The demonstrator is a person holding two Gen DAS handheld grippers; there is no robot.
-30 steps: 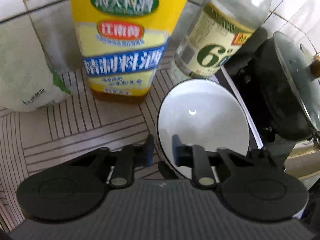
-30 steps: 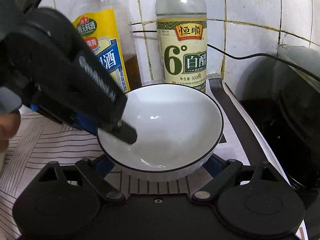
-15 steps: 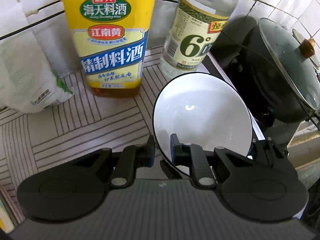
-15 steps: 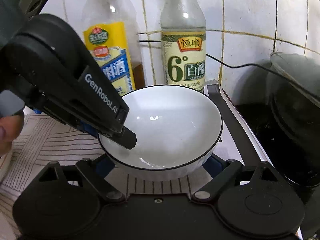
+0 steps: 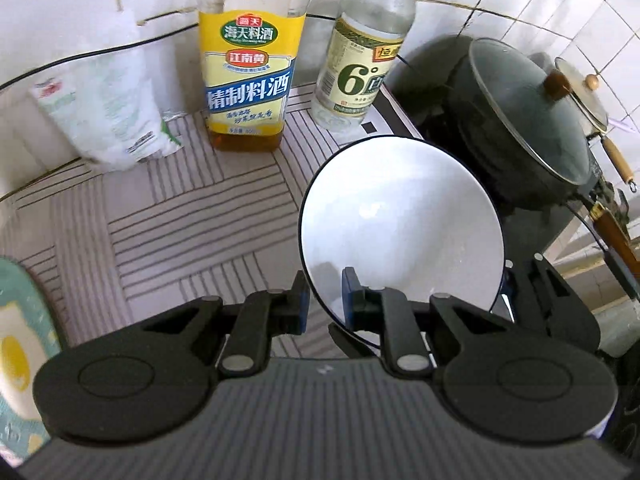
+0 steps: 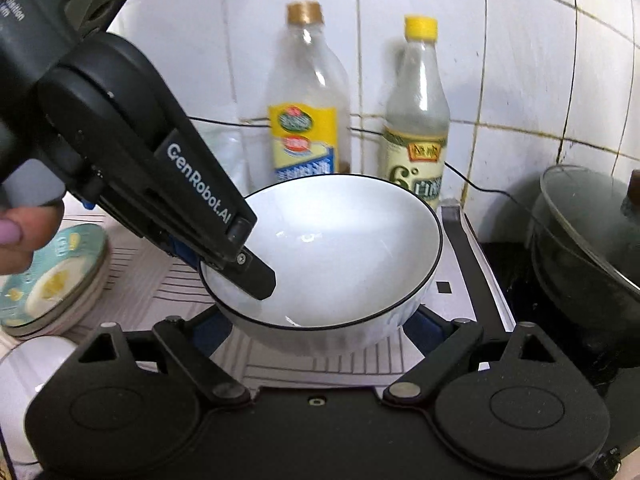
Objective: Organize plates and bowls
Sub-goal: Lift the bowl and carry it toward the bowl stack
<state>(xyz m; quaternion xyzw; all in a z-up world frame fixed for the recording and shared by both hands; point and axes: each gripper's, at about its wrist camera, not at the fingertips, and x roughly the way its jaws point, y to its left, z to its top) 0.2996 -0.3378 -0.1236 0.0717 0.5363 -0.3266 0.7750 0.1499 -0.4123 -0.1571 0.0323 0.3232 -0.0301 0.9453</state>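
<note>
The white bowl (image 6: 332, 252) with the thin dark rim is held between both tools, above the striped bench (image 5: 180, 216). The left tool (image 5: 324, 300) has its jaws drawn narrow and pinched on the bowl's left rim, one finger inside the wall and one outside. The right tool (image 6: 316, 328) stands wide, cradling the bowl's lower body from the near side with a blue pad against the outer wall at each flank. So the bowl lies straight ahead of the right tool and just to the right of the left one, its mouth facing up and tipped slightly toward the right camera. The likely destination sits off to the left: a stack of patterned plates (image 6: 52, 280) on the bench, seemingly two or three though the edges are too blurred to be sure, with the rim of another white dish (image 6: 32, 376) nearest the camera. Any carry toward them would, by my judgement, be led by the left hand, which is nearer that side. Counted: one bowl in hand, two bottles (image 5: 250, 76) against the tiled wall, one plastic bag (image 5: 108, 112), and one lidded dark pot (image 5: 520, 128) on the stove to the right.
</note>
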